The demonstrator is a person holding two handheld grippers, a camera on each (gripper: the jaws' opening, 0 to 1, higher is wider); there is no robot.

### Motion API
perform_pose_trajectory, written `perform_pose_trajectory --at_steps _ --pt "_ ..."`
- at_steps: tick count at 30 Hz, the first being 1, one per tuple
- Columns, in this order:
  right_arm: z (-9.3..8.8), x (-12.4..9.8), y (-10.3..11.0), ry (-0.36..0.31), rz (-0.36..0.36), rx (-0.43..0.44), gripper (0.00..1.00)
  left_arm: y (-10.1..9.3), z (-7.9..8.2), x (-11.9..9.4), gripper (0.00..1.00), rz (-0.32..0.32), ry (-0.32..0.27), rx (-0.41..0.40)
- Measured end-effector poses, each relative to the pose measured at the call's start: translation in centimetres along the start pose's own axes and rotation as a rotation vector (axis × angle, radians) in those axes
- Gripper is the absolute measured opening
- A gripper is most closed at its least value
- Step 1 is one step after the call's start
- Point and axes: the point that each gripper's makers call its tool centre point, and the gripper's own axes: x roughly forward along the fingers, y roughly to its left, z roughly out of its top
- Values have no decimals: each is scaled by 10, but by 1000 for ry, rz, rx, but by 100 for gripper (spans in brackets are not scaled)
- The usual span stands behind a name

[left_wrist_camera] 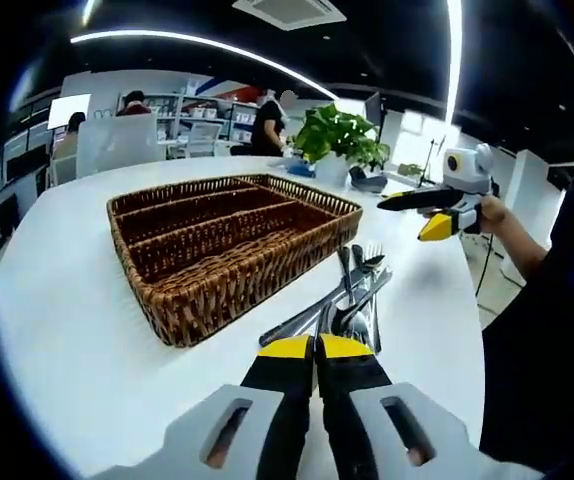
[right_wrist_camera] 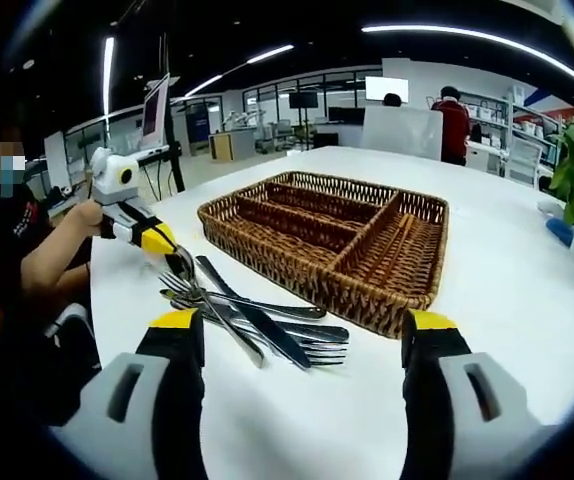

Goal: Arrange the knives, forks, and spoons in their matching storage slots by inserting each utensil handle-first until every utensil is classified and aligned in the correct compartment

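Wicker tray (right_wrist_camera: 407,290) sits unfilled; the cutlery pile (right_wrist_camera: 257,320) lies just beside it. Left gripper (right_wrist_camera: 172,245), jaws together, touches the pile; right gripper (right_wrist_camera: 302,335) gapes wide. Next: isolate one utensil.

The left gripper (left_wrist_camera: 315,348) has two black fingers (left_wrist_camera: 279,400) capped with yellow tips, set in pale grey housings, each with a dark slanted slot. The right gripper (right_wrist_camera: 302,330) is built alike: black fingers (right_wrist_camera: 179,400), yellow tips, grey bodies with rounded slots. Seen from the other side, each gripper has a white housing behind its fingers. The person (left_wrist_camera: 557,300) wears dark clothing with a touch of red and blue at the chest.
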Motion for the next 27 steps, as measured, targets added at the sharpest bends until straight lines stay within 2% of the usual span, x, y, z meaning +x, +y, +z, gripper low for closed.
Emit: perform_pose_trajectory --at_steps 11,19,27 --pt "3 -2 0 -5 -2 -6 83 3 16 -12 0 49 -54 11" --pt "7 -4 0 -14 -4 -15 83 3 29 -15 0 45 -89 8" --pt "19 -7 -1 -47 -9 -18 84 1 56 -16 0 52 -146 18"
